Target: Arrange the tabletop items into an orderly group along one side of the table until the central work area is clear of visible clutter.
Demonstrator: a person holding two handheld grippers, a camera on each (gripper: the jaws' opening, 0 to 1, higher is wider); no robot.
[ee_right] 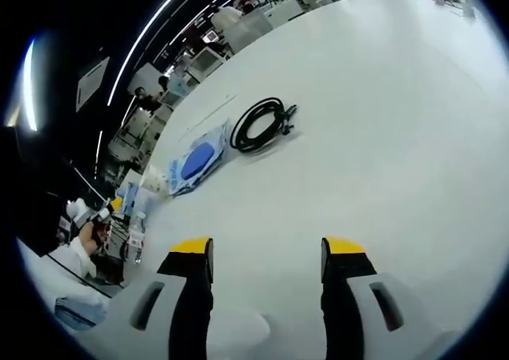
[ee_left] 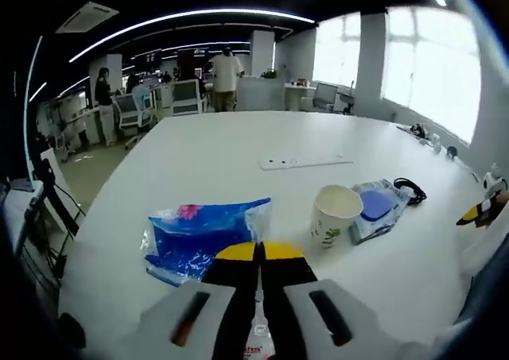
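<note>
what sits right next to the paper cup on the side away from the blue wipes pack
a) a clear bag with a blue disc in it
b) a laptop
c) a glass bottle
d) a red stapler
a: in the left gripper view the paper cup has a clear bag with a blue disc in it right beside it, opposite the blue wipes pack.

Glossy crinkled plastic packet, matt paper cup, smooth white table
</note>
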